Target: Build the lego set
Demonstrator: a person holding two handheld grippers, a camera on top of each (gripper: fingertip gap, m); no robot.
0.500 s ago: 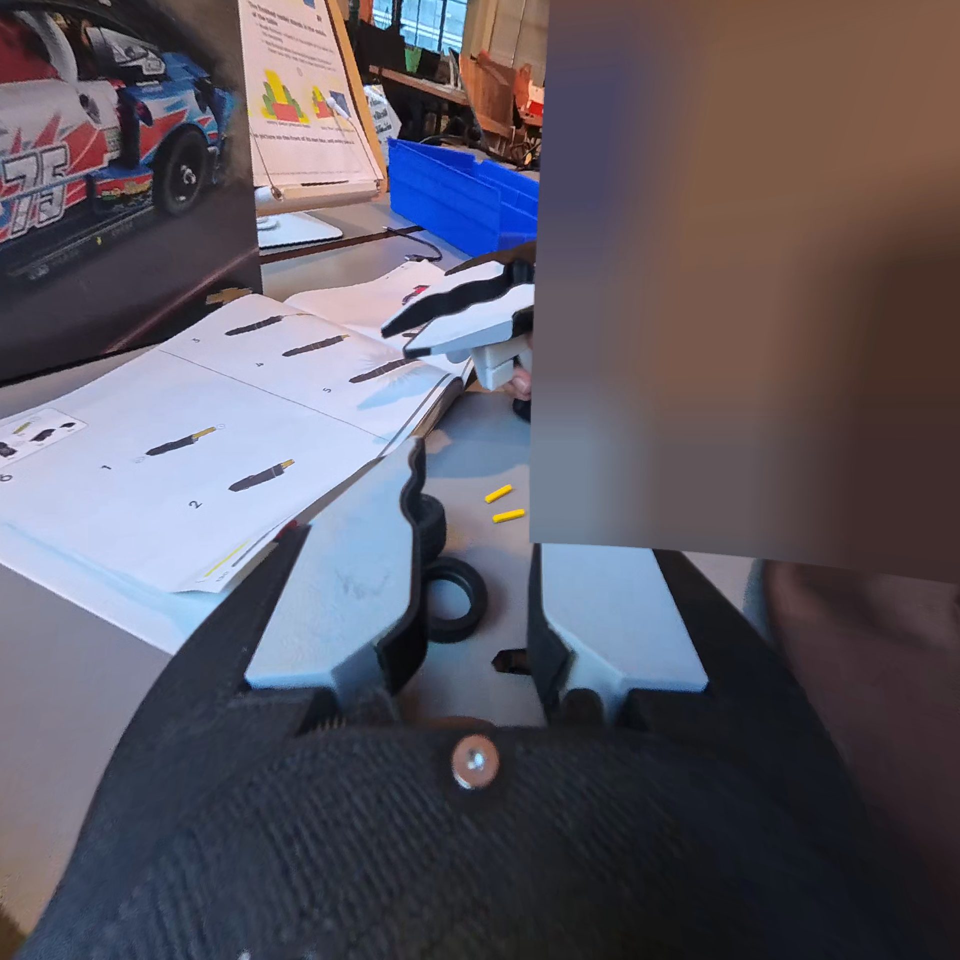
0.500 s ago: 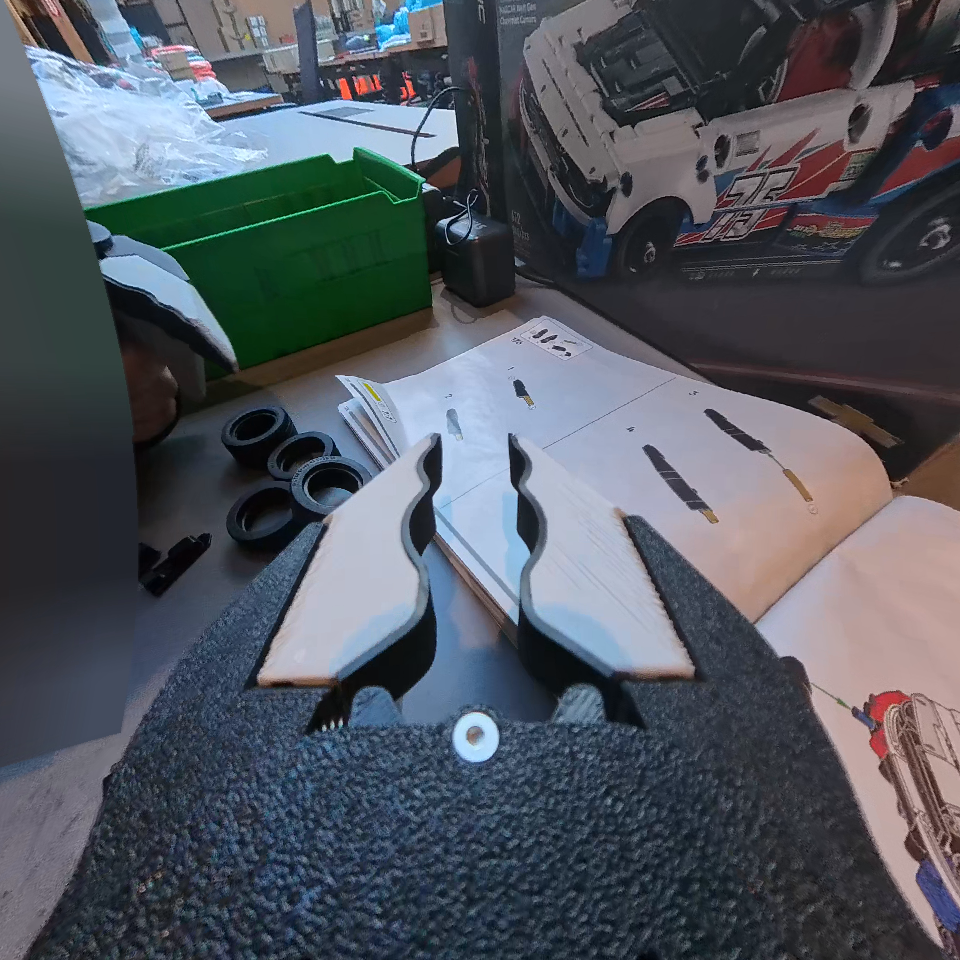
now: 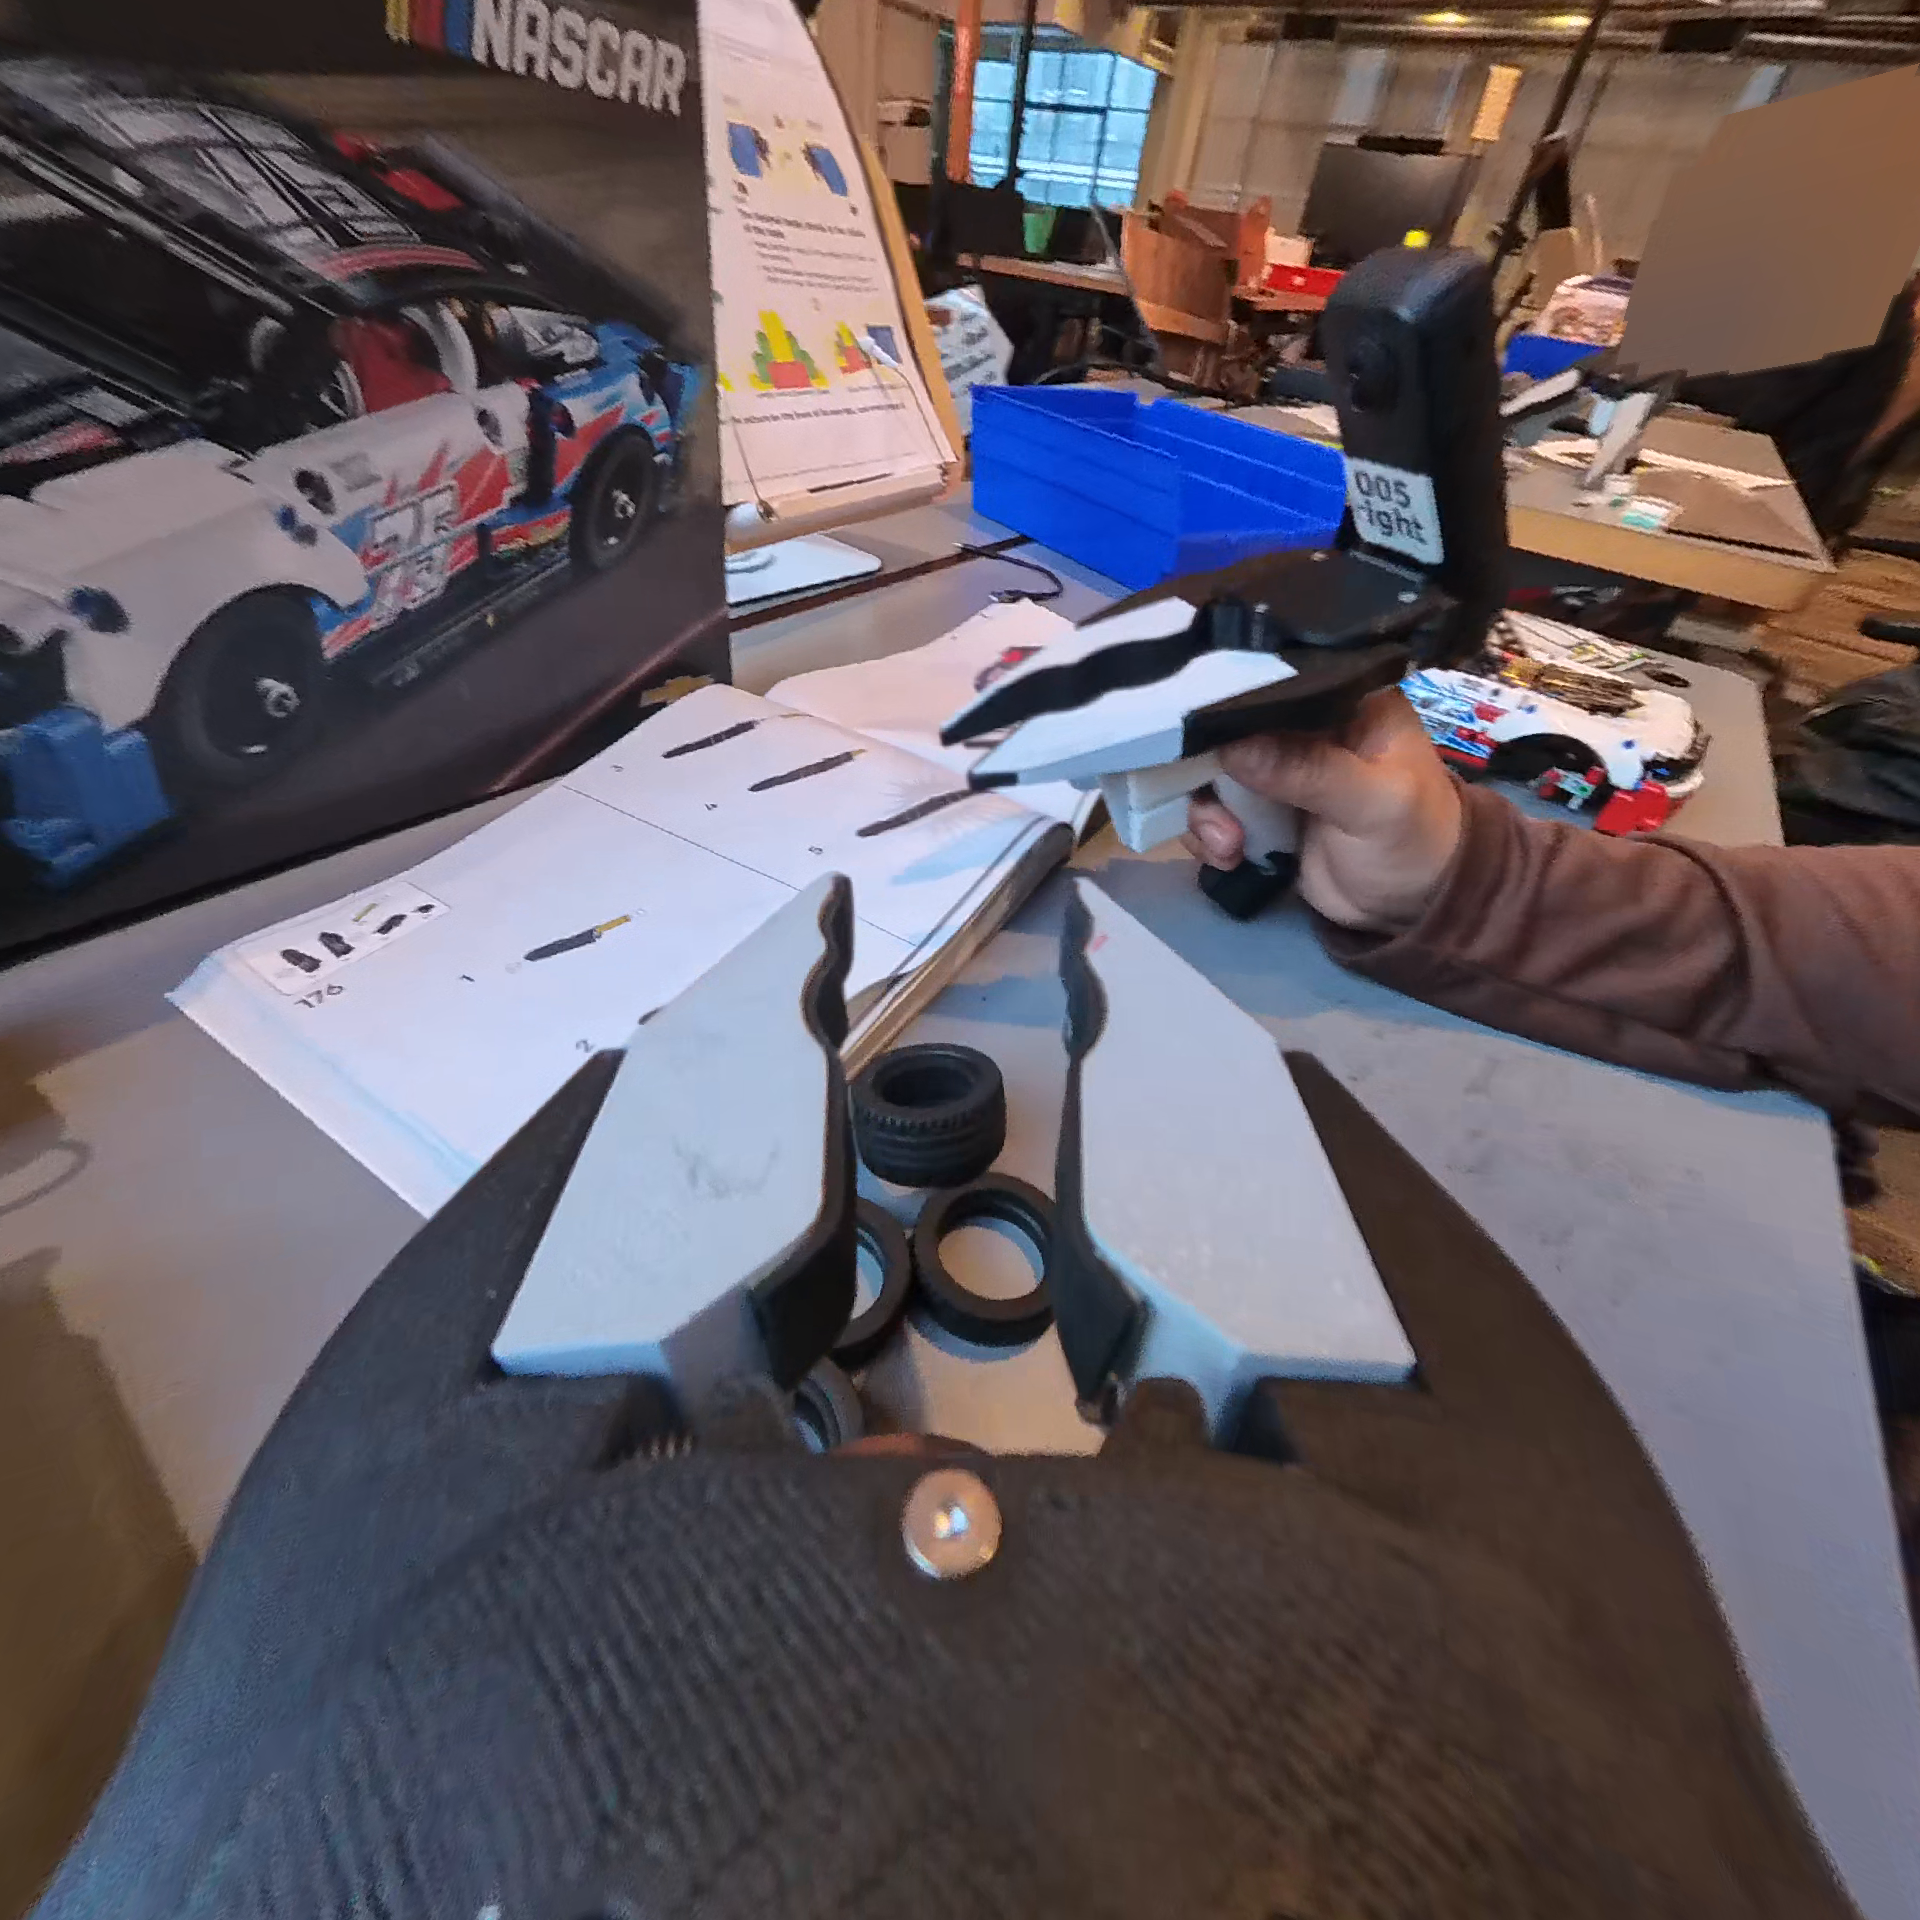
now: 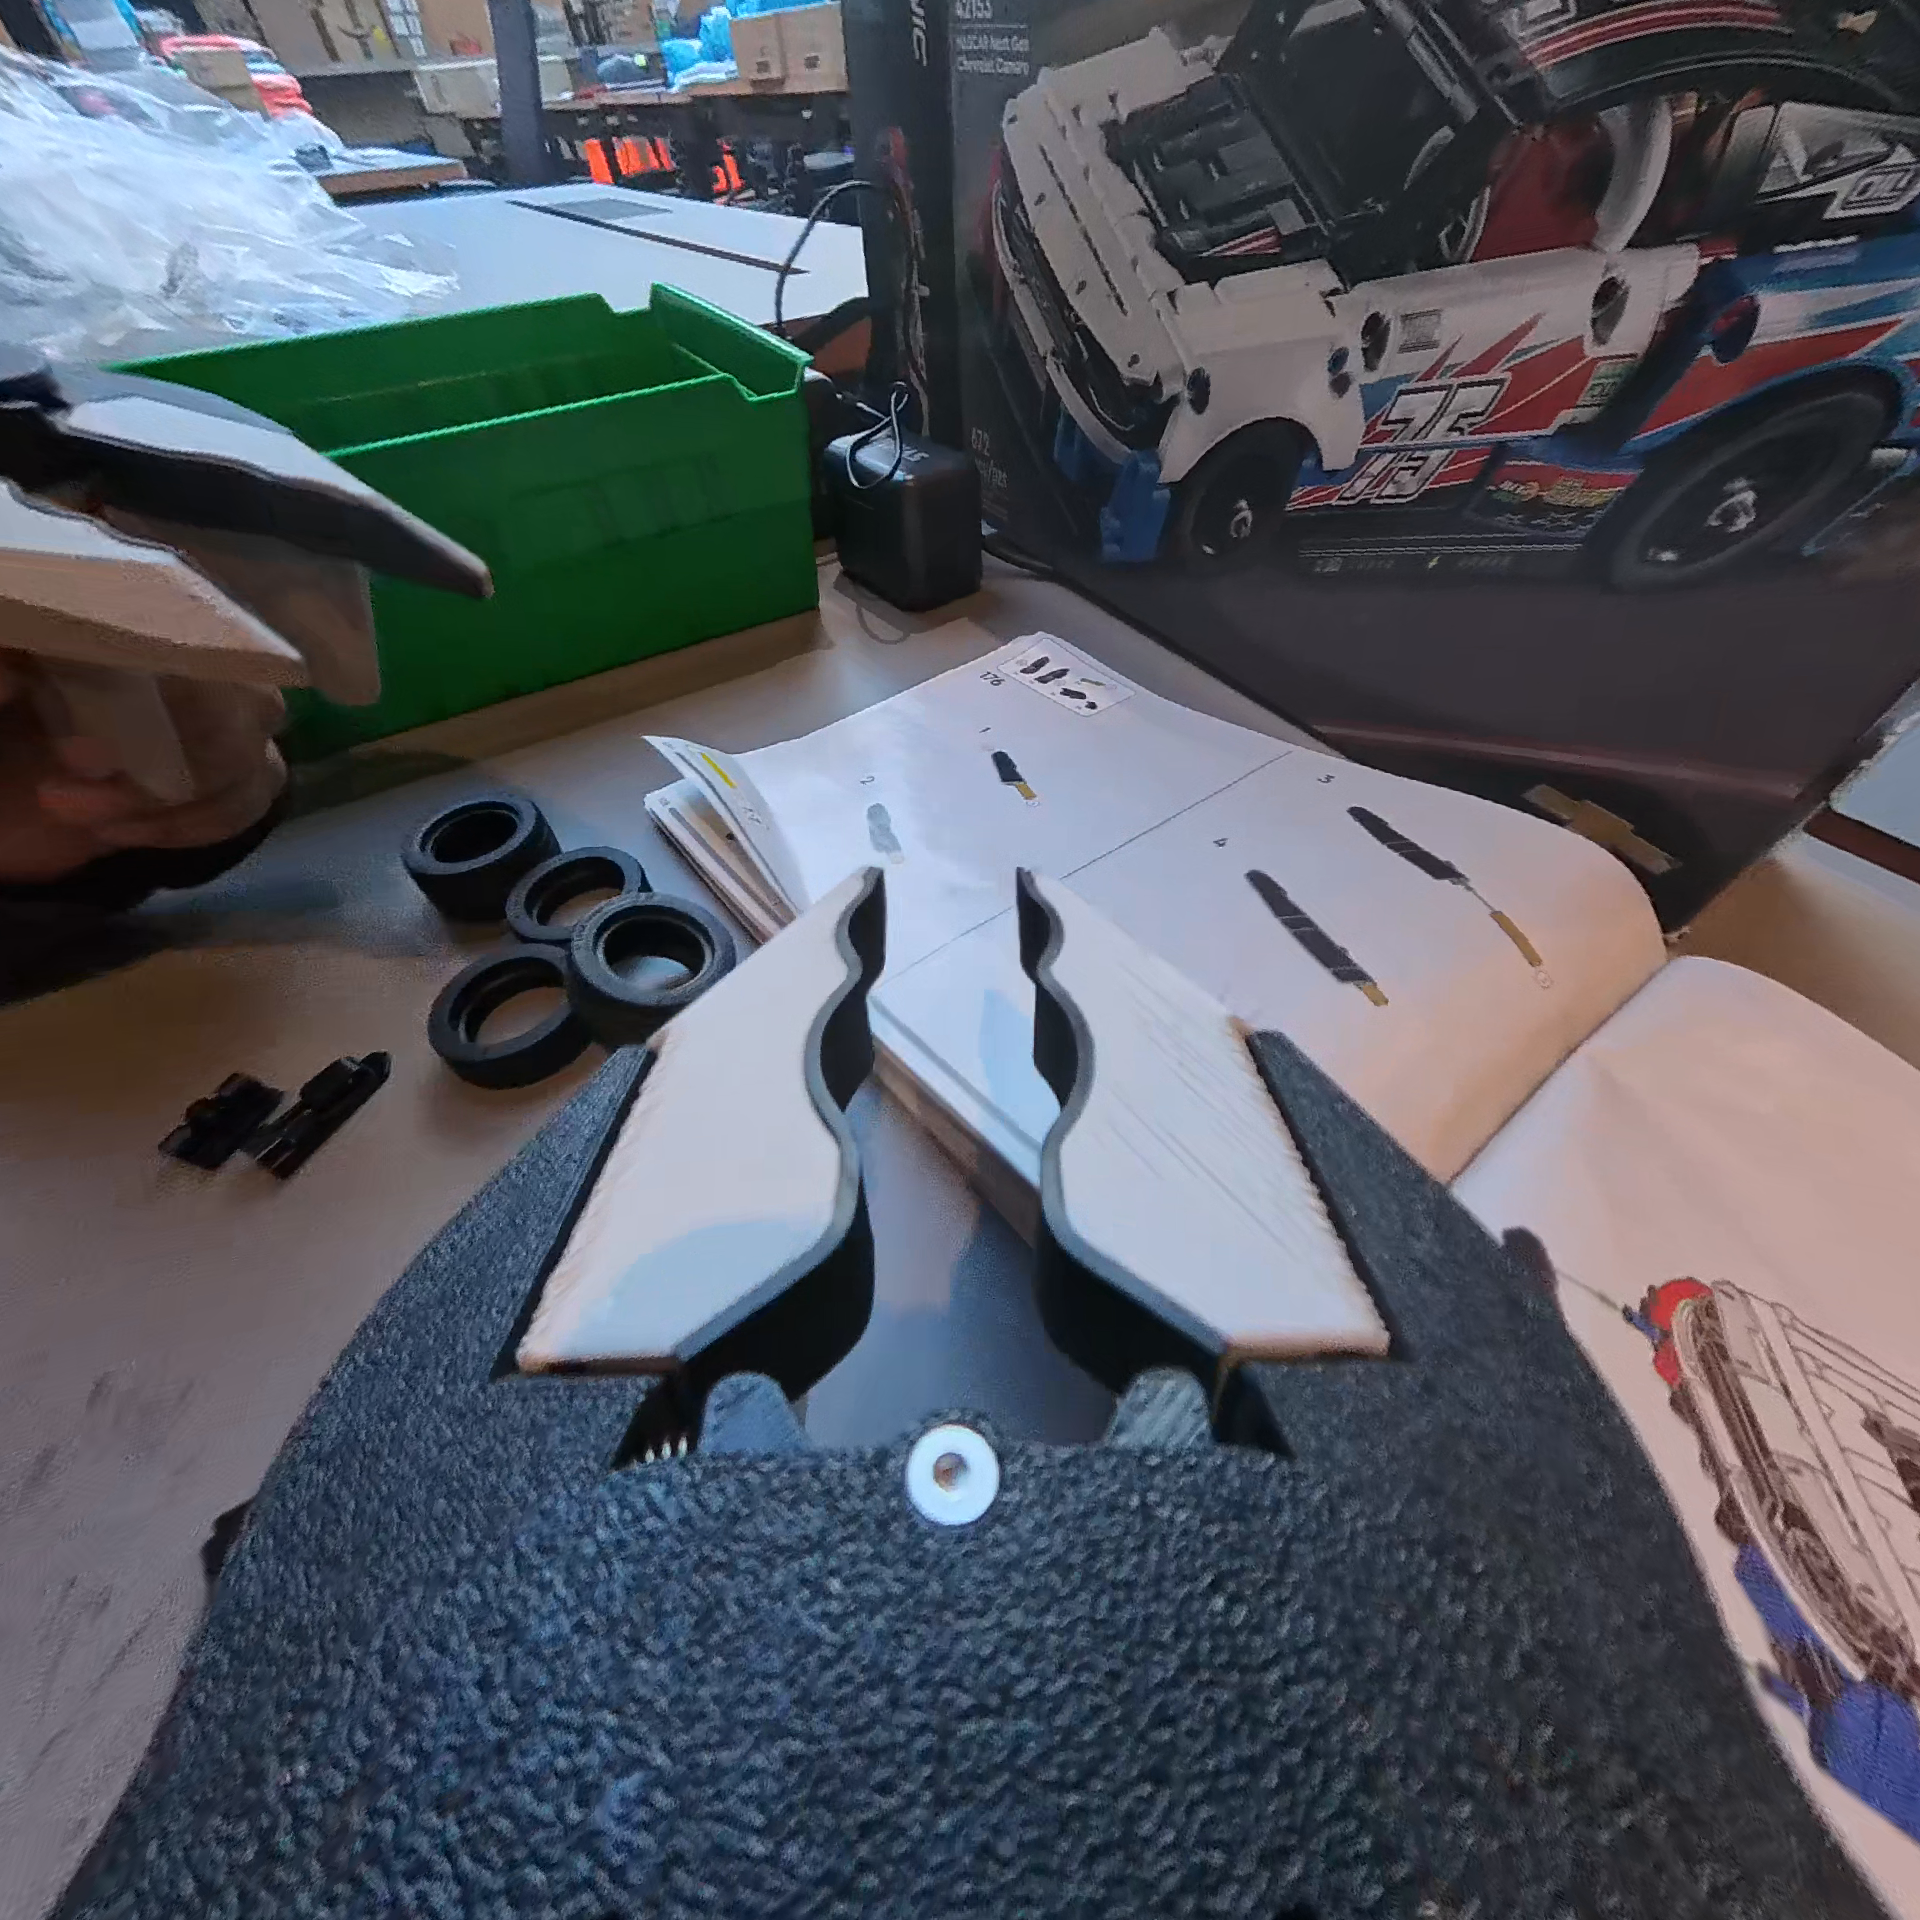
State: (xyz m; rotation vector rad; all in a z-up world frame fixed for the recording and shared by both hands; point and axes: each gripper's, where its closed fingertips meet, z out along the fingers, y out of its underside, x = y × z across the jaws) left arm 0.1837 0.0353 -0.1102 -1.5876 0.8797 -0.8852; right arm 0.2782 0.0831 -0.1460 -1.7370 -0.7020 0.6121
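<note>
Four tyres (image 3: 940, 1127) | below parted empty left tool (image 3: 951, 940) | right tool (image 4: 951, 894) parted, empty

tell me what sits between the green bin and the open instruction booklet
Bare table only, seen in the right wrist view; the green bin and the booklet stand apart, with the black tyres nearer the camera.

Even indoor daylight, soft shadows; wide-angle bending at edges, motion blur in both views
</note>
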